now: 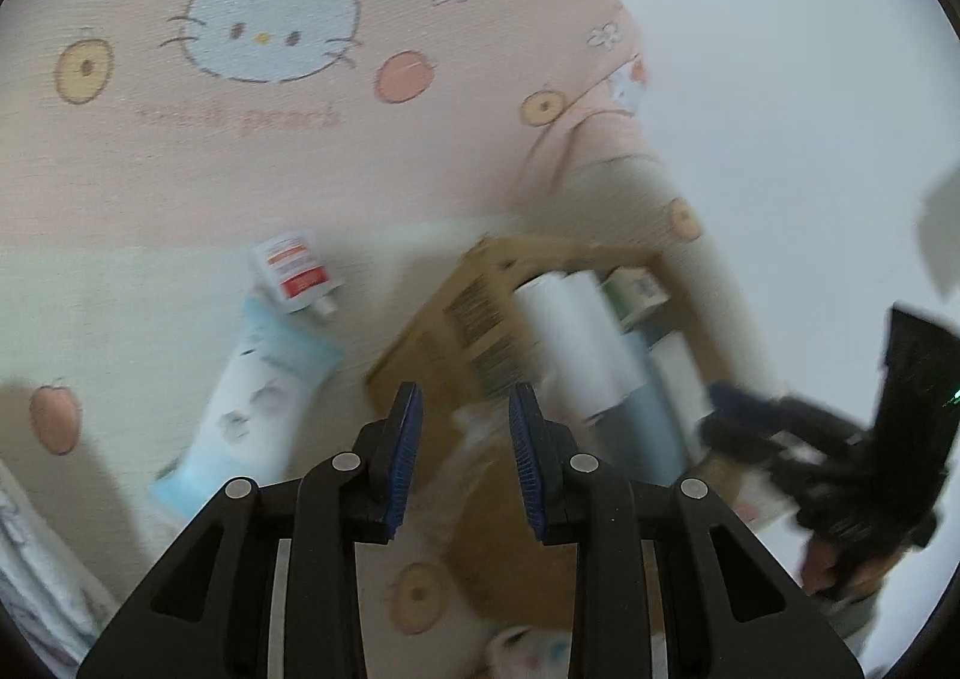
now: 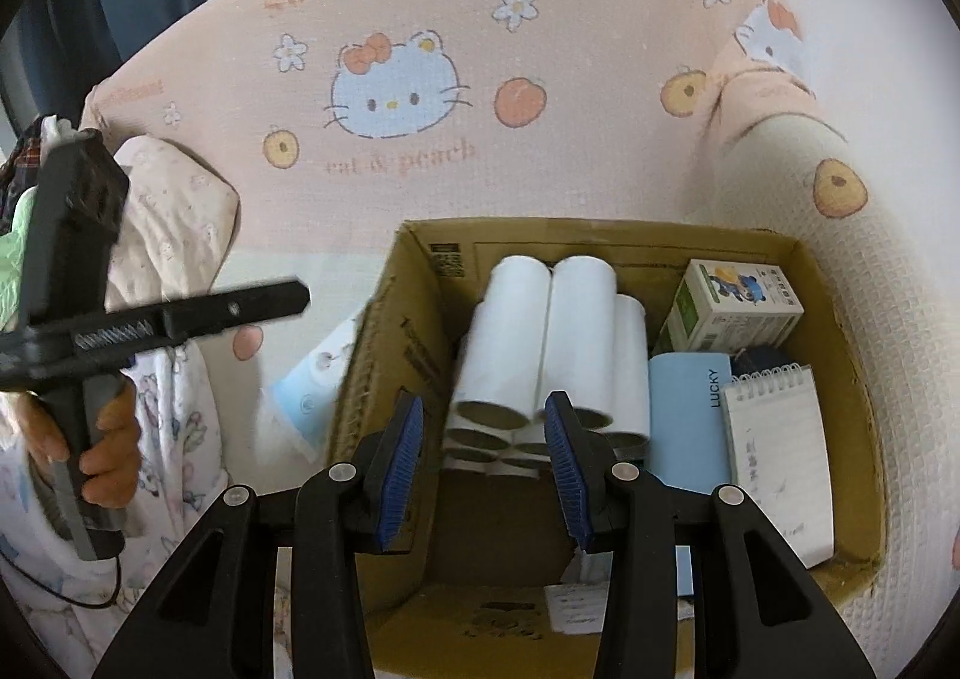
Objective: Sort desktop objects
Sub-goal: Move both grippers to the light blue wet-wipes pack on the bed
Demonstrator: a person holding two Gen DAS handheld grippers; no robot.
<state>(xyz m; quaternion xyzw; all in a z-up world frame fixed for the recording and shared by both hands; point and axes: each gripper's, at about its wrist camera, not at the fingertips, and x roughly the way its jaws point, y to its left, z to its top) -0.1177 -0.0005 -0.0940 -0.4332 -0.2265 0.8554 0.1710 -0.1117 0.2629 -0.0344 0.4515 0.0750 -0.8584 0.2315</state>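
Note:
An open cardboard box [image 2: 840,319] lies on a cartoon-print sheet. It holds several white rolls [image 2: 576,331], a small green-and-white carton [image 2: 738,313], a blue "LUCKY" item [image 2: 690,415] and a spiral notepad [image 2: 774,439]. My right gripper [image 2: 486,403] hovers open over the rolls with nothing between its pads. Left of the box lie a light-blue tube [image 1: 258,397] and a small red-and-white tube [image 1: 294,271]. My left gripper [image 1: 465,397] stands open above the box's left wall [image 1: 432,331], and this view is blurred. No object shows clearly between its pads.
A pink blanket with a cartoon cat [image 2: 420,7] covers the far side. A flowered pillow [image 2: 174,211] lies at the left. A hand [image 2: 102,439] in a flowered sleeve holds the left gripper's handle. A bare white wall [image 1: 780,49] is at the right.

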